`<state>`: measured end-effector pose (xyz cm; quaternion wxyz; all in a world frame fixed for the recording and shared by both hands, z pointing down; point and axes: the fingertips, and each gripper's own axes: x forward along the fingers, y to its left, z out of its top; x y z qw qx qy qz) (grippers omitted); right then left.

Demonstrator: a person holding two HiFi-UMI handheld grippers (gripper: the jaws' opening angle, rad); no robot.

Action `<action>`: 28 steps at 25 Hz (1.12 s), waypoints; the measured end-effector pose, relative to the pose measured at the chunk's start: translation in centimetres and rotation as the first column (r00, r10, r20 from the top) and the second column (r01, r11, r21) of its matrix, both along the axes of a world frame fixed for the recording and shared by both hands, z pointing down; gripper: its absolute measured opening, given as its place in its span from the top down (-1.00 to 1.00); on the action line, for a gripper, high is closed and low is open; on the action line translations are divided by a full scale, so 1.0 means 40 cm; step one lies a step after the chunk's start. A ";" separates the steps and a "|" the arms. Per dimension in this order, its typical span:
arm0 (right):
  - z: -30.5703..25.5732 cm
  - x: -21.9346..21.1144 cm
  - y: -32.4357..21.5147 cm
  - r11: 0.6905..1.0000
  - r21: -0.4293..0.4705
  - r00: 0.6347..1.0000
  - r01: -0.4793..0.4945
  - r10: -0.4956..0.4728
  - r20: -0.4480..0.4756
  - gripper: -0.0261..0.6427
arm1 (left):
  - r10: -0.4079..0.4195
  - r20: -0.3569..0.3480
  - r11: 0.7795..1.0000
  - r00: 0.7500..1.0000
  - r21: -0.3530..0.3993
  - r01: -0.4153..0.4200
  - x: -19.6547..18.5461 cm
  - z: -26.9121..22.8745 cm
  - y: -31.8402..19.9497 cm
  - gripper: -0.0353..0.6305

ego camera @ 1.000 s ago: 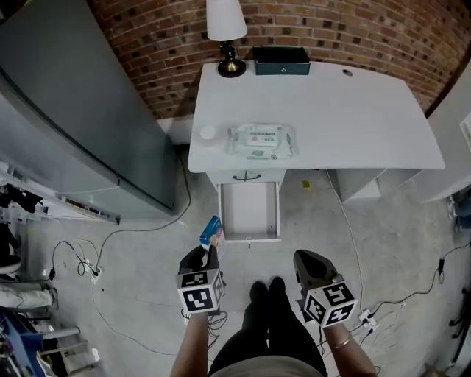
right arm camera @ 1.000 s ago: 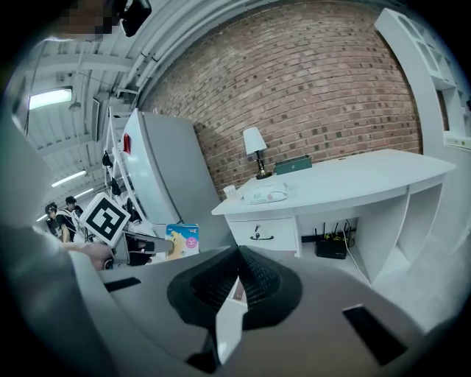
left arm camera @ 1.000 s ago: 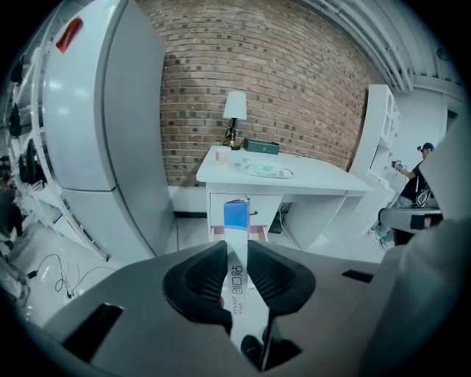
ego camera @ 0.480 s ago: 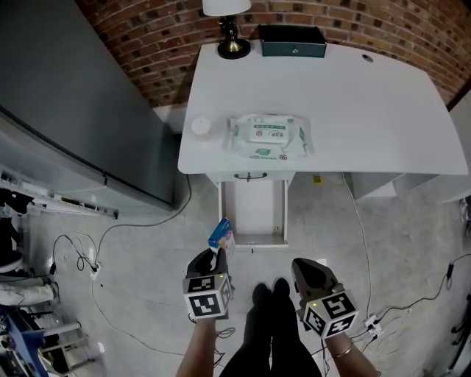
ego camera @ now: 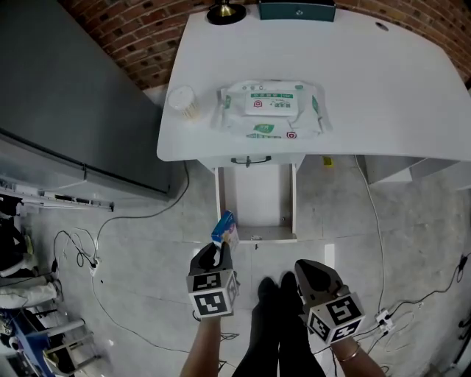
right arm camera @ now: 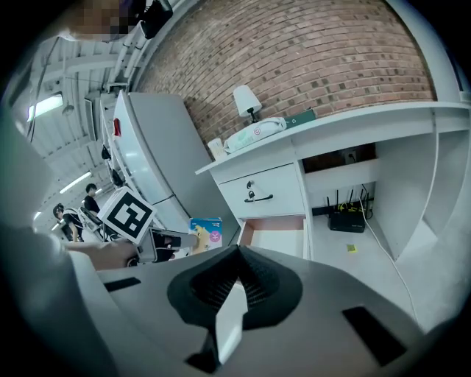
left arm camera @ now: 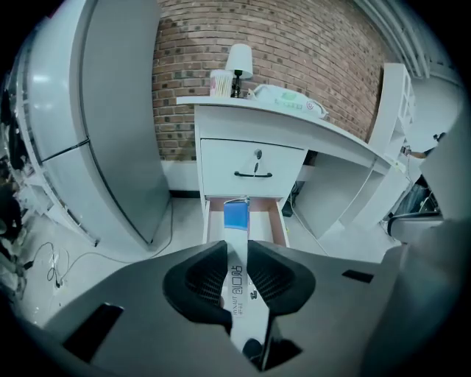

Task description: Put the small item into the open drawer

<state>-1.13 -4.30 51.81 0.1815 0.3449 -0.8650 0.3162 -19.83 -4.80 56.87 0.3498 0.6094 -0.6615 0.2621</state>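
Before the open drawer (ego camera: 256, 199) | I am gripping the small packet (ego camera: 224, 229) by one end in the left gripper (ego camera: 214, 255), free end pointing drawerward for a clean drop | right gripper (ego camera: 310, 269) is idling clenched, empty, alongside.

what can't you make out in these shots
- Drawer: its back part is hidden under the desk top in the head view.
- Lamp: all but its base is cut off by the head view's top edge.
- Packet in the left claw: print too small to read in the head view.
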 end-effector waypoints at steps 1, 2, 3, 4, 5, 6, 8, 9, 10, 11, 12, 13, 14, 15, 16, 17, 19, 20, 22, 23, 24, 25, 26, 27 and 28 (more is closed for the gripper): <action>0.020 -0.002 -0.001 1.000 -0.002 1.000 0.002 -0.002 -0.001 0.90 | 0.000 0.008 1.000 1.000 -0.001 0.000 -0.003 0.019 -0.002 0.60; 0.039 -0.003 -0.003 1.000 -0.004 1.000 0.003 -0.003 -0.003 0.90 | -0.002 0.015 1.000 1.000 0.000 0.002 -0.007 0.037 -0.005 0.60; 0.058 -0.005 -0.005 1.000 -0.004 1.000 0.004 -0.004 -0.004 0.90 | -0.005 0.019 1.000 1.000 0.001 0.005 -0.011 0.055 -0.008 0.60; 0.077 -0.007 -0.009 1.000 -0.005 1.000 0.005 -0.005 -0.006 0.90 | -0.010 0.019 1.000 1.000 -0.003 0.010 -0.013 0.072 -0.011 0.60; 0.093 -0.008 -0.012 1.000 -0.004 1.000 0.008 -0.008 -0.009 0.90 | -0.015 0.016 1.000 1.000 -0.008 0.015 -0.015 0.088 -0.013 0.60; 0.108 -0.011 -0.015 1.000 -0.003 1.000 0.014 -0.014 -0.013 0.90 | -0.019 0.013 1.000 1.000 -0.013 0.019 -0.016 0.103 -0.015 0.60; 0.132 -0.014 -0.018 1.000 0.001 0.999 0.028 -0.028 -0.025 0.90 | -0.022 0.014 1.000 1.000 -0.015 0.022 -0.019 0.128 -0.020 0.60; 0.142 -0.015 -0.018 1.000 0.002 0.999 0.031 -0.031 -0.030 0.90 | -0.020 0.018 1.000 1.000 -0.015 0.021 -0.020 0.139 -0.022 0.60; 0.151 -0.016 -0.019 0.999 0.002 0.999 0.033 -0.032 -0.034 0.90 | -0.018 0.022 1.000 1.000 -0.014 0.018 -0.021 0.149 -0.025 0.60; 0.158 -0.017 -0.019 0.999 0.001 0.999 0.035 -0.035 -0.037 0.90 | -0.013 0.027 1.000 1.000 -0.015 0.014 -0.023 0.161 -0.027 0.60; 0.165 -0.019 -0.018 0.999 0.000 0.999 0.037 -0.037 -0.039 0.90 | -0.008 0.034 1.000 0.999 -0.017 0.009 -0.025 0.173 -0.030 0.60; 0.172 -0.021 -0.017 0.999 -0.001 0.998 0.037 -0.037 -0.040 0.90 | -0.004 0.040 1.000 0.999 -0.019 0.004 -0.029 0.185 -0.032 0.60; 0.179 -0.023 -0.015 0.999 -0.003 0.999 0.034 -0.035 -0.040 0.90 | -0.001 0.044 1.000 0.999 -0.020 0.002 -0.033 0.196 -0.037 0.60; 0.186 -0.026 -0.014 1.000 -0.005 0.999 0.030 -0.030 -0.038 0.90 | 0.001 0.047 1.000 0.999 -0.022 0.000 -0.037 0.205 -0.042 0.60; 0.192 -0.030 -0.014 1.000 -0.007 0.999 0.025 -0.026 -0.035 0.90 | 0.002 0.049 1.000 0.999 -0.024 -0.001 -0.040 0.215 -0.049 0.60; 0.198 -0.033 -0.015 1.000 -0.009 0.999 0.021 -0.022 -0.033 0.90 | 0.004 0.050 1.000 0.999 -0.028 -0.002 -0.043 0.224 -0.056 0.60; 0.207 -0.040 -0.022 1.000 -0.010 1.000 0.008 -0.008 -0.030 0.90 | 0.006 0.052 0.999 0.999 -0.039 -0.004 -0.048 0.246 -0.072 0.60; 0.211 -0.041 -0.026 1.000 -0.010 1.000 0.000 -0.001 -0.029 0.90 | 0.008 0.054 0.999 0.998 -0.046 -0.005 -0.050 0.259 -0.079 0.60; 0.222 -0.043 -0.033 1.000 -0.011 1.000 -0.011 0.011 -0.028 0.90 | 0.013 0.056 0.998 0.998 -0.064 -0.009 -0.050 0.285 -0.092 0.60; 0.225 -0.045 -0.037 1.000 -0.012 1.000 -0.015 0.014 -0.027 0.90 | 0.016 0.056 0.997 0.998 -0.075 -0.012 -0.049 0.297 -0.098 0.60; 0.229 -0.047 -0.040 1.000 -0.012 1.000 -0.017 0.016 -0.026 0.90 | 0.022 0.054 0.996 0.998 -0.087 -0.018 -0.045 0.308 -0.105 0.60; 0.233 -0.048 -0.044 1.000 -0.011 0.999 -0.017 0.017 -0.028 0.90 | 0.032 0.053 0.995 0.998 -0.099 -0.026 -0.039 0.317 -0.113 0.60; 0.236 -0.050 -0.047 1.000 -0.009 0.999 -0.016 0.016 -0.030 0.90 | 0.042 0.053 0.994 0.998 -0.107 -0.036 -0.035 0.326 -0.122 0.60; 0.238 -0.051 -0.051 1.000 -0.006 0.999 -0.014 0.014 -0.033 0.90 | 0.050 0.056 0.993 0.997 -0.113 -0.044 -0.034 0.336 -0.131 0.60; 0.242 -0.050 -0.054 1.000 -0.004 0.999 -0.010 0.010 -0.037 0.90 | 0.053 0.060 0.992 0.997 -0.119 -0.045 -0.035 0.348 -0.139 0.60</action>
